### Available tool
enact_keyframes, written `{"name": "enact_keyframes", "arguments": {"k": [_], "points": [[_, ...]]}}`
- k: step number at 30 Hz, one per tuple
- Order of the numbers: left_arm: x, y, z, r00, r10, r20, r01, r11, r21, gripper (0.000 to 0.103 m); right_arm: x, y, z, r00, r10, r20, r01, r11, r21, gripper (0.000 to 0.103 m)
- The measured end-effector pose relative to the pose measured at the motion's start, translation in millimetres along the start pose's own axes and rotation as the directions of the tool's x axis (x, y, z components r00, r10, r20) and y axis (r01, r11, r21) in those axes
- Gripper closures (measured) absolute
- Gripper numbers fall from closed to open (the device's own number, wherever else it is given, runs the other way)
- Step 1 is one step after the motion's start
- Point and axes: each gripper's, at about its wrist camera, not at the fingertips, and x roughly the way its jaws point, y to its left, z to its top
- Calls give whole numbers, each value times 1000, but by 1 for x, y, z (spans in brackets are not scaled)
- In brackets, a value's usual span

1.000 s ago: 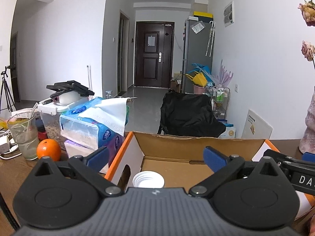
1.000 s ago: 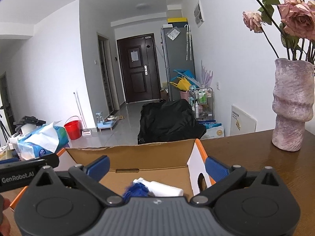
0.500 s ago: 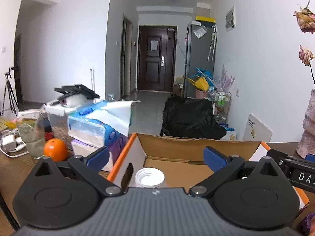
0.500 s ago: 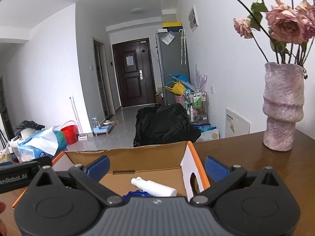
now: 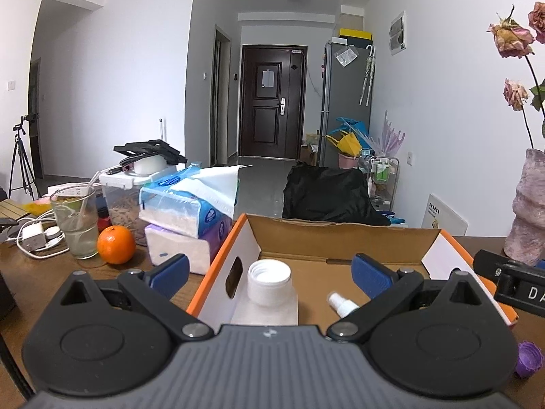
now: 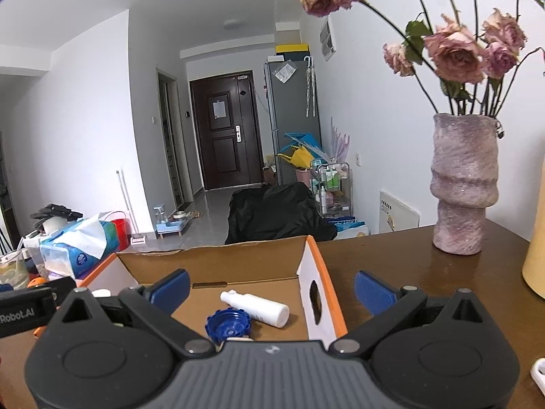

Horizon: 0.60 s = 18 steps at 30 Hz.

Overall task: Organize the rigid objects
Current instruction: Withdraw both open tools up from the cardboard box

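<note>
While the box (image 5: pixel 340 235) sits open on the table (image 6: pixel 391 266), 3 rigid items already lie inside it: a white jar (image 5: pixel 269 289) standing by the left wall, a small spray bottle (image 6: pixel 255 307) lying on its side near the middle, and a blue cap (image 6: pixel 227 326) touching the bottle's near side. By my reading, that much of the sorting is done.

The left gripper (image 5: pixel 269 269) hovers above the box's near edge with its jaws spread wide and nothing between them. The right gripper (image 6: pixel 270 286) is likewise released and empty, poised over the box's right wall.

What seems left lies outside the box. A purple cap (image 5: pixel 528 359) rests on the table just right of the left gripper, well apart from the carton. A white object (image 6: pixel 538 375) shows at the right view's lower right corner, too cropped to identify.

Further out, left of the box, are 2 stacked tissue packs (image 5: pixel 184 225), an orange (image 5: pixel 115 244) and a glass (image 5: pixel 75 221). A vase (image 6: pixel 461 184) of roses stands to the right. Whether any of these belong in the box I cannot tell.
</note>
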Motion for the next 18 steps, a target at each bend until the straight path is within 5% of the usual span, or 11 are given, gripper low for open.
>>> {"name": "enact_keyframes", "arguments": {"k": [18], "points": [[-69, 12, -28, 1000, 10, -3, -10, 1000, -15, 0, -74, -13, -17, 999, -12, 34, 13, 999, -29, 0]]}}
